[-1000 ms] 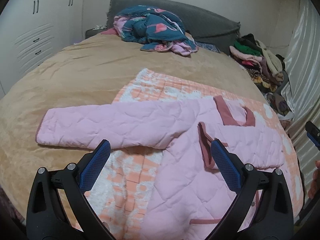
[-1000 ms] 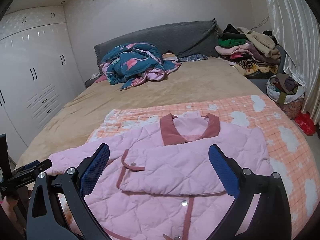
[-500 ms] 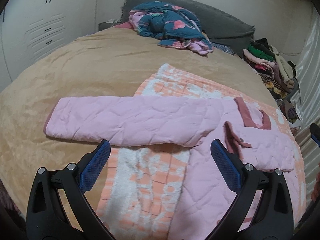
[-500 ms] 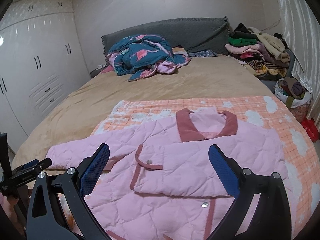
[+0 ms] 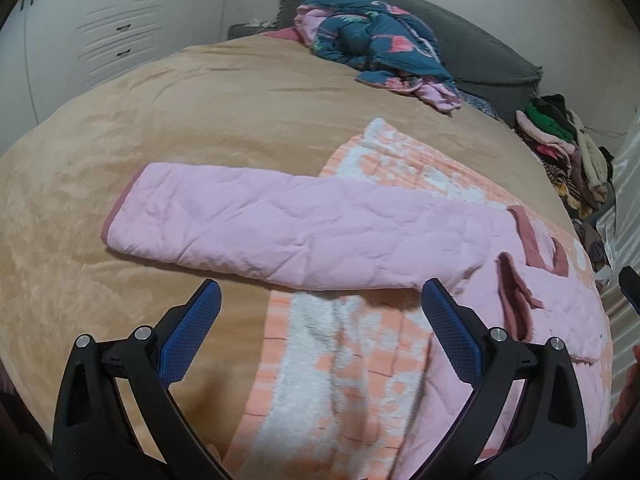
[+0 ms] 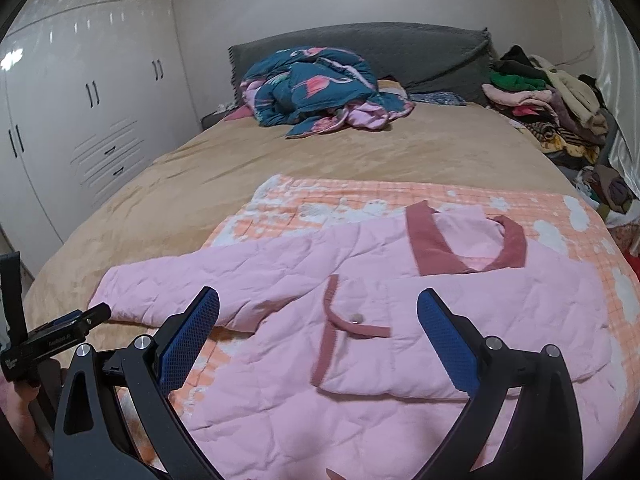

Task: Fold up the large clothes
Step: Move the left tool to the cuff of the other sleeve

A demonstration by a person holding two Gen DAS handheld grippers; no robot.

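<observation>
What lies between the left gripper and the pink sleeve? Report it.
In the left wrist view, only bare tan bedspread and orange blanket separate the open left gripper from the sleeve.

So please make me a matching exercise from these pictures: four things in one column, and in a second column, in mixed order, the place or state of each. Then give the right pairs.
Things
1. pink quilted jacket
2. teal flamingo-print quilt
3. pile of mixed clothes
4. white wardrobe

Places or states
A. stands along the wall left of the bed
B. bunched up by the grey headboard
C. spread flat on the orange checked blanket, one sleeve stretched out
D. stacked at the right side of the bed

Pairs: 1-C, 2-B, 3-D, 4-A
</observation>
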